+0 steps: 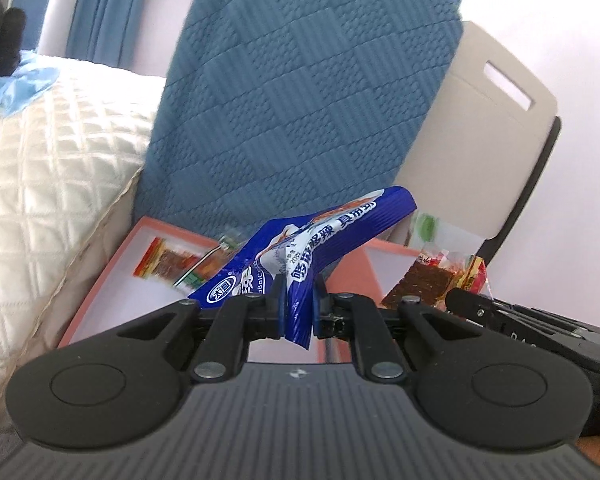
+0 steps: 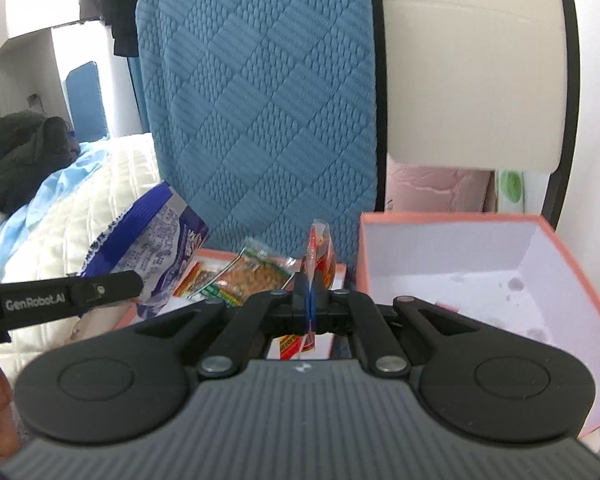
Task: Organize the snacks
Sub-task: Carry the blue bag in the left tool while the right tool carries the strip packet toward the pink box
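Observation:
My left gripper [image 1: 298, 300] is shut on a blue and white snack bag [image 1: 312, 240] and holds it above a shallow pink-rimmed tray [image 1: 100, 276]. That tray holds a red snack packet [image 1: 168, 264]. The blue bag also shows in the right wrist view [image 2: 156, 248], with the left gripper's body [image 2: 60, 300] beside it. My right gripper [image 2: 310, 300] is shut on a small red clear snack packet [image 2: 320, 256], seen edge-on, held between the tray and a deeper pink box [image 2: 480, 280]. An orange and green snack packet [image 2: 252, 276] lies in the tray.
A blue quilted chair back [image 1: 300, 80] stands behind the boxes. A beige chair [image 2: 472, 80] is at the right. A cream quilted bed [image 1: 40, 180] lies to the left, with dark clothing [image 2: 16, 148] on it.

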### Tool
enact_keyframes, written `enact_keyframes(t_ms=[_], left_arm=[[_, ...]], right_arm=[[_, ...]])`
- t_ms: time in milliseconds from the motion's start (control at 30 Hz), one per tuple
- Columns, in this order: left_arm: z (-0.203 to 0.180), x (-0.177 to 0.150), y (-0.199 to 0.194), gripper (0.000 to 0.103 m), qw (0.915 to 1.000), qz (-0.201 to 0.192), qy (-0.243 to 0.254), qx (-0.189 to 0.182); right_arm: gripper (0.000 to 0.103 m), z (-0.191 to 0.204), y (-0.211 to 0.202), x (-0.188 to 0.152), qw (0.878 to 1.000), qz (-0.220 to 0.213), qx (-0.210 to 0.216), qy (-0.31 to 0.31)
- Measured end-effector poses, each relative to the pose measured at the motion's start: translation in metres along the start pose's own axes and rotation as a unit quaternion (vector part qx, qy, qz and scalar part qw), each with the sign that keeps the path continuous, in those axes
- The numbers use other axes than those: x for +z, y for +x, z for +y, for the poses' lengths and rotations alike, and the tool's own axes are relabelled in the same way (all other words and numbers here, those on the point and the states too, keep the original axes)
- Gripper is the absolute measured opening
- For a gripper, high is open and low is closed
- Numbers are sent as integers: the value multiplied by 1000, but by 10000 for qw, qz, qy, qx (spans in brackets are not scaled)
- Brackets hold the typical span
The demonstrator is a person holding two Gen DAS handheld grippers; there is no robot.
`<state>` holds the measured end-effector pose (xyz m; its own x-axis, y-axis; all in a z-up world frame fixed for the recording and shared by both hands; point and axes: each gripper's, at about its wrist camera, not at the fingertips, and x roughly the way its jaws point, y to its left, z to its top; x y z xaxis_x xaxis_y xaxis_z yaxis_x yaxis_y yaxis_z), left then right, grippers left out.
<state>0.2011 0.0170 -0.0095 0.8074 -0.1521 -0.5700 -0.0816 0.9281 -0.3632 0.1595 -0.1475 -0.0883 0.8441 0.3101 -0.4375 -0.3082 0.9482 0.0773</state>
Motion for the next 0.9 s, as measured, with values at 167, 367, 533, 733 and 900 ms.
enact_keyframes(t_ms=[167,367,533,733,900], left_arm=[[-26,16,-1,14,9997,-91,137,-204],[-59,28,0,14,9984,-190,304,-438],[-87,29,8,14,9970,-167,402,-647],[-119,17,24,14,9949,-33,529,-861],[-139,4,44,14,9930,177,531,-1035]], right_arm=[[4,-9,-13,19,9998,-176,-85,-96],[4,-28,-28,36,9991,-357,-180,-108],[4,-49,-41,44,9982,-484,-341,-104],[4,-80,-45,39,9974,-469,-552,66],[4,-102,-42,27,9970,-289,-715,96]])
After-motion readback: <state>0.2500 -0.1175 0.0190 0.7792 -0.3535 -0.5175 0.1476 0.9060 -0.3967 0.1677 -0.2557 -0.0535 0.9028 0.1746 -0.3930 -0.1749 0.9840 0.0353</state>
